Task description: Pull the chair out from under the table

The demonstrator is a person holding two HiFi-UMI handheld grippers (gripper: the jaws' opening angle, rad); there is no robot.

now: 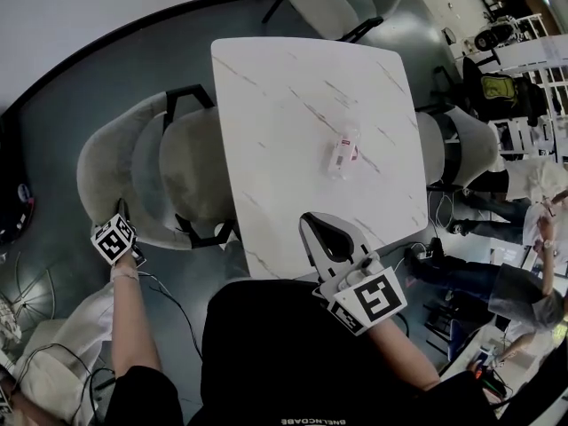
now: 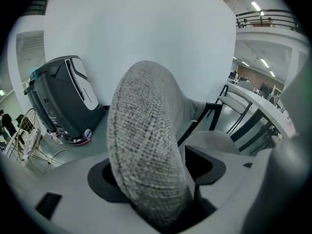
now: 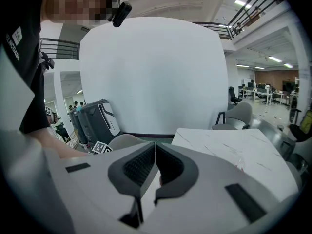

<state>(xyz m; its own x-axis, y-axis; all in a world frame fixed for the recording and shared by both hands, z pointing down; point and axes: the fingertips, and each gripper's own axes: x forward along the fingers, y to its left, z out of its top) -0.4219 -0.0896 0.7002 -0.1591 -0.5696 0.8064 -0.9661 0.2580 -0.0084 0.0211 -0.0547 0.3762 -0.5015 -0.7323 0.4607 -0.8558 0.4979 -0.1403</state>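
A beige upholstered chair (image 1: 191, 174) with black legs stands at the left side of the white marble table (image 1: 293, 105), its seat partly under the top. My left gripper (image 1: 120, 218) is shut on the near end of the chair's curved backrest (image 1: 99, 162). In the left gripper view the woven backrest edge (image 2: 144, 130) fills the gap of the left gripper (image 2: 156, 177). My right gripper (image 1: 311, 224) hovers over the table's near edge, shut with nothing in it. The right gripper view shows the right gripper (image 3: 155, 149) with its pads together, the table (image 3: 229, 150) beyond.
A small clear packet (image 1: 343, 152) lies on the table. More beige chairs stand at the far side (image 1: 324, 3) and right side (image 1: 461, 145). A dark grey machine (image 2: 63, 99) stands by the white wall. People (image 1: 524, 238) sit at the right; cables lie on the floor.
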